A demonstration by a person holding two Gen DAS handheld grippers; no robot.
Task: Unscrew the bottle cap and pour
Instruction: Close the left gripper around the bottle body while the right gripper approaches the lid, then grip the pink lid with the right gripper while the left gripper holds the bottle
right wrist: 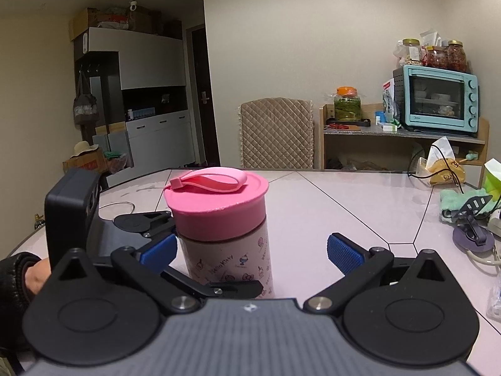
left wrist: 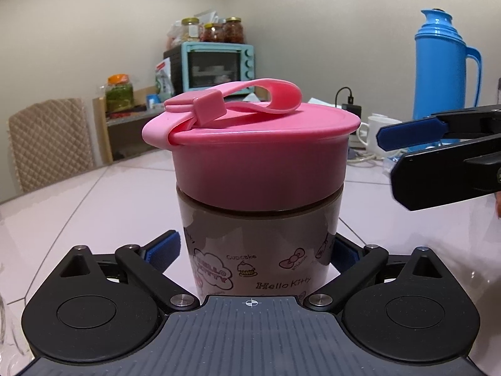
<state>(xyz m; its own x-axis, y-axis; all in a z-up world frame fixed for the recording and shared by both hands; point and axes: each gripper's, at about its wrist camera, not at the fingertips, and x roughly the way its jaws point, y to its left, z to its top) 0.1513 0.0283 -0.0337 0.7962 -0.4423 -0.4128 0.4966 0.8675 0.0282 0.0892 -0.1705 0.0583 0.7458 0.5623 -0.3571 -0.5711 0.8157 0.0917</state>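
Left wrist view: my left gripper (left wrist: 255, 250) was clamped on the lower body of the bottle (left wrist: 256, 244), a blue pad (left wrist: 166, 247) pressed against each side. Bottle stood upright on the pale tiled table (left wrist: 94, 200), pink cap (left wrist: 253, 150) on, its strap looped over the top. My right gripper (left wrist: 388, 153) showed at the right edge, apart from the bottle. Blue thermos (left wrist: 444, 62) and white mug (left wrist: 379, 131) behind. Right wrist view: my right gripper (right wrist: 252, 252) was released, jaws spread wide, touching nothing; the bottle (right wrist: 224, 241) stood just ahead between them, nearer the left pad. Left gripper (right wrist: 175, 239) gripped it from the left side. Teal oven (right wrist: 438, 98) on the far shelf.
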